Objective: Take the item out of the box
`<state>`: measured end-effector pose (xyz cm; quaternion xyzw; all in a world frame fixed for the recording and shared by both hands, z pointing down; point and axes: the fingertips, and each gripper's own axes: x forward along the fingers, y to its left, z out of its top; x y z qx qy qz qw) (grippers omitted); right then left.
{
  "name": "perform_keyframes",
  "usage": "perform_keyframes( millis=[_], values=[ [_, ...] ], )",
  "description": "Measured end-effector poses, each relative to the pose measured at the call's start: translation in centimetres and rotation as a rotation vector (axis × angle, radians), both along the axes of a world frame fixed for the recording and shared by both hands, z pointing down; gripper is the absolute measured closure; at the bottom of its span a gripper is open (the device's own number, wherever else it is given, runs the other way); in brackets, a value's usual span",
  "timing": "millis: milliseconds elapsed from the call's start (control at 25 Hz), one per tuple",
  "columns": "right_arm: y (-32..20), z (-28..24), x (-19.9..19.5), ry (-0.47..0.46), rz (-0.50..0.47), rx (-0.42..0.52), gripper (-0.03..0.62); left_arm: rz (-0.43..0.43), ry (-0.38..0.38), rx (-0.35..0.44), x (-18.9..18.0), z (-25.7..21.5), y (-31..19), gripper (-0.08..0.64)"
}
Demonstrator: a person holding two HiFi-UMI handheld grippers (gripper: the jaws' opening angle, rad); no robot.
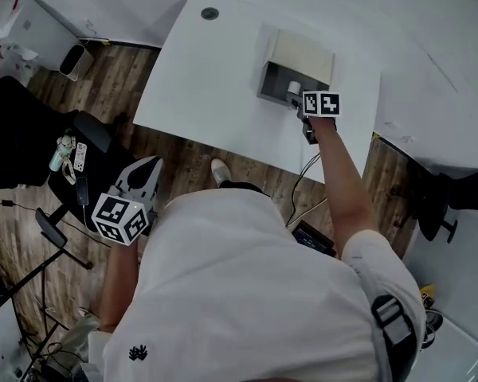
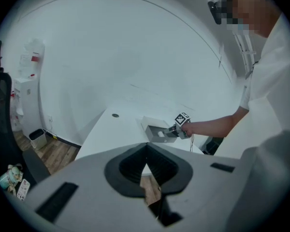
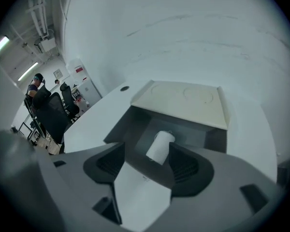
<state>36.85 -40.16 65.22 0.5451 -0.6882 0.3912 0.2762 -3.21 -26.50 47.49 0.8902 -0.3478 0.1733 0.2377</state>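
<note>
Roll — white, cylindrical, plain — inside open grey box.

White table, wood floor, black chair, white bin by wall.

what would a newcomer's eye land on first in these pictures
First, the open grey box on the white table, with a white roll inside it. The right gripper is at the box, open, with the roll between its jaws but not pinched. The left gripper hangs shut, away from the table and over the wood floor.
</note>
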Motion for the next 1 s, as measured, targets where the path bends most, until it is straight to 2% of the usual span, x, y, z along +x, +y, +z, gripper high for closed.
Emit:
perform_keyframes(
  millis=[400, 560, 640, 680, 1000],
  values=[
    [-2.7, 4.5, 1.5, -0.048, 0.025, -0.167, 0.313, -0.096, -0.016, -0.034, 0.7, 0.9, -1.5, 0.554],
    [-3.0, 5.6, 1.7, -0.011, 0.011, -0.233, 0.317, -0.114, -0.011, -0.035, 1.2, 0.8, -1.9, 0.554],
    [-2.9, 6.1, 2.0, 0.022, 0.002, -0.258, 0.356, -0.118, -0.014, -0.032, 1.3, 0.8, -1.9, 0.554],
    [-2.9, 6.2, 2.1, 0.034, 0.001, -0.264, 0.385, -0.119, -0.016, -0.03, 1.3, 0.8, -1.9, 0.554],
    [-2.9, 5.9, 2.4, 0.084, -0.011, -0.237, 0.409, -0.154, -0.017, -0.024, -0.1, 0.5, -0.9, 0.554]
  ],
)
